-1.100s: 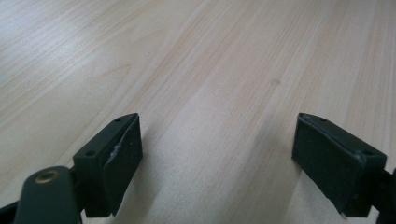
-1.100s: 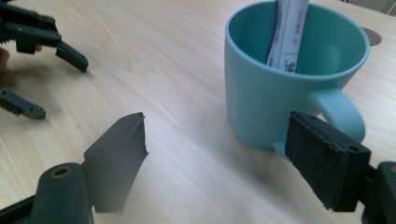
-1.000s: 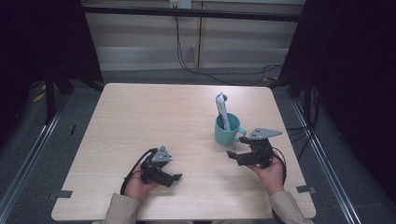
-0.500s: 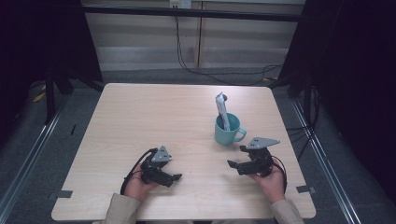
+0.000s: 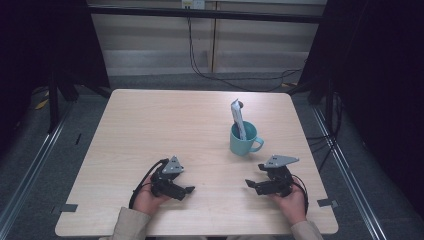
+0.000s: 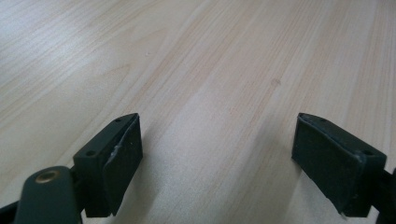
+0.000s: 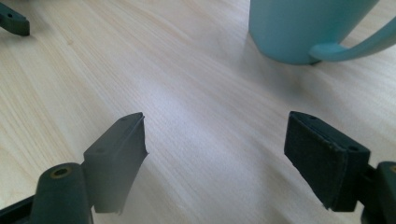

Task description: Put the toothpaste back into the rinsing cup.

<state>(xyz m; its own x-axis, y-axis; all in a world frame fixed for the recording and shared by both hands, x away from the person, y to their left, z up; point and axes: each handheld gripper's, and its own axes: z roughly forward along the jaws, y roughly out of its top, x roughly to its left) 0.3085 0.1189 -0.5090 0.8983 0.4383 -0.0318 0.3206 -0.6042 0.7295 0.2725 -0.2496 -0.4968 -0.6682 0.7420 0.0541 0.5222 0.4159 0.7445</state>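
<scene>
A teal mug (image 5: 243, 140) stands right of the table's middle, with a white upright packet (image 5: 237, 118) leaning inside it. My right gripper (image 5: 253, 176) is low over the wood just in front of the mug, pointing left. Its jaws are open and nothing is between them (image 7: 215, 140). The mug's base and handle (image 7: 303, 28) fill the top right of the right gripper view. My left gripper (image 5: 184, 191) rests near the front edge at the left, pointing right. It is open over bare wood (image 6: 219, 140).
The light wooden table (image 5: 160, 125) has dark floor and metal rails around it. Cables hang at the back wall. The left gripper's jaw tip (image 7: 14, 21) shows at the top left of the right gripper view.
My right gripper has sunk and drawn back from the mug toward the table's near edge, jaws still open. The left gripper has not moved.
</scene>
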